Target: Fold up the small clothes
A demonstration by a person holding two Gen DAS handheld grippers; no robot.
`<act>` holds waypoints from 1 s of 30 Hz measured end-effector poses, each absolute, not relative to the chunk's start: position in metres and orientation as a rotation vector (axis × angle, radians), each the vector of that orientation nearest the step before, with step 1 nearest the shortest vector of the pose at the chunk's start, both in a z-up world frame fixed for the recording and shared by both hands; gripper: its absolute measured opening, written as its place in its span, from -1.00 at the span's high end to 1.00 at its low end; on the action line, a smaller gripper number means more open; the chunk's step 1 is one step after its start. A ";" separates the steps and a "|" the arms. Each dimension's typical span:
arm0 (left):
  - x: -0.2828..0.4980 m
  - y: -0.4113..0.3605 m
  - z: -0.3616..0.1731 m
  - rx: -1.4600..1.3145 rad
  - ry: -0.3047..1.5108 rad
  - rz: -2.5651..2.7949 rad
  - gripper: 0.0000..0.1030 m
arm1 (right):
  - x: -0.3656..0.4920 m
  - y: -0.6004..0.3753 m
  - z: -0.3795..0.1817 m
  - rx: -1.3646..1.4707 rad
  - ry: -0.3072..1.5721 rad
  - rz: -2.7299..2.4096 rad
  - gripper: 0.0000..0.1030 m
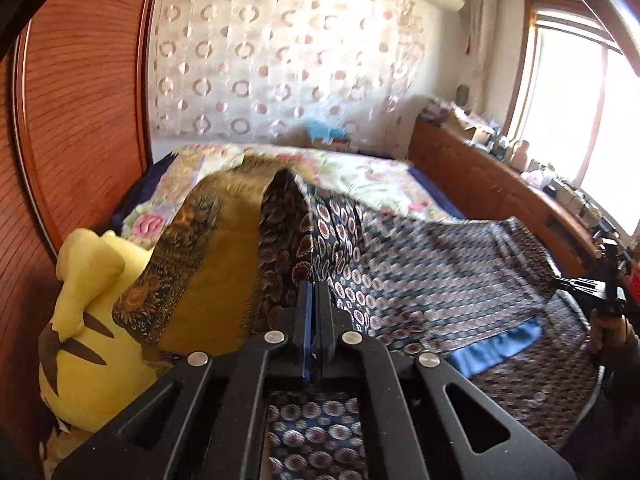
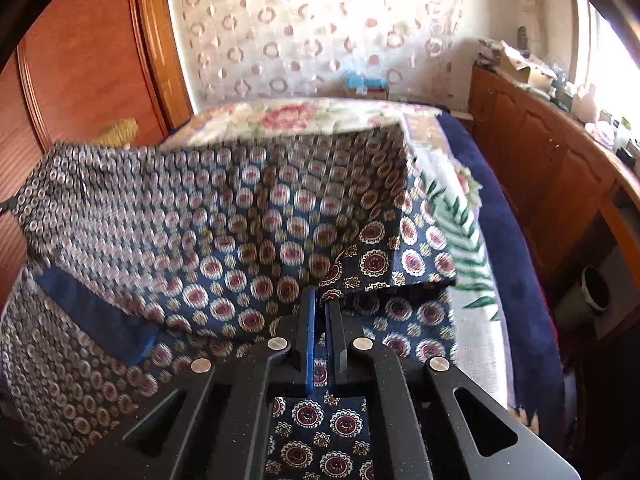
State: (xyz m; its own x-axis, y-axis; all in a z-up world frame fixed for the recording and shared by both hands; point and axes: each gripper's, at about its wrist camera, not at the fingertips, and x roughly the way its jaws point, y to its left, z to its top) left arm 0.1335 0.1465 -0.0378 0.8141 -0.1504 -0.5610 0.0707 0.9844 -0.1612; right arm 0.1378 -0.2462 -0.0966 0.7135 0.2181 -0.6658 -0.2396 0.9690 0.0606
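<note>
One patterned garment point(image 1: 440, 264), navy with rows of red-and-cream medallions, hangs stretched between two grippers above the bed point(image 1: 360, 172). The left gripper point(image 1: 316, 304) has its jaws pressed together on one lifted edge, the cloth rising in a peak just ahead of its tips and running off to its right. The right gripper point(image 2: 322, 312) is likewise clamped on the opposite edge, with the cloth spreading ahead and to its left point(image 2: 240, 220). One plain blue band point(image 2: 96, 316) shows along the fabric. One mustard-brown cloth point(image 1: 224, 264) drapes left of the left gripper, beside one yellow plush toy point(image 1: 92, 320). One wooden cabinet point(image 2: 540, 168) stands to the right.
</note>
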 end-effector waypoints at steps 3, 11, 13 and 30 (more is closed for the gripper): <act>0.119 0.144 -0.027 -0.171 0.586 -0.173 0.97 | 0.124 -0.246 -0.082 -0.023 0.692 0.279 0.94; 0.078 0.141 -0.017 -0.191 0.547 -0.193 0.97 | 0.073 -0.267 -0.055 0.035 0.615 0.329 0.94; 0.070 0.140 -0.020 -0.201 0.555 -0.200 0.97 | 0.061 -0.271 -0.048 0.040 0.599 0.334 0.94; 0.022 0.152 -0.095 -0.183 0.747 -0.074 0.97 | 0.002 -0.289 -0.077 0.022 0.715 0.278 0.93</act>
State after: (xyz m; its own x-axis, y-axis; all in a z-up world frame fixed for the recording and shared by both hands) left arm 0.0218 0.1518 -0.0948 0.7319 -0.1322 -0.6685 0.0023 0.9815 -0.1916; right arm 0.0021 -0.2887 -0.0769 0.7197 0.2588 -0.6443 -0.2438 0.9630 0.1145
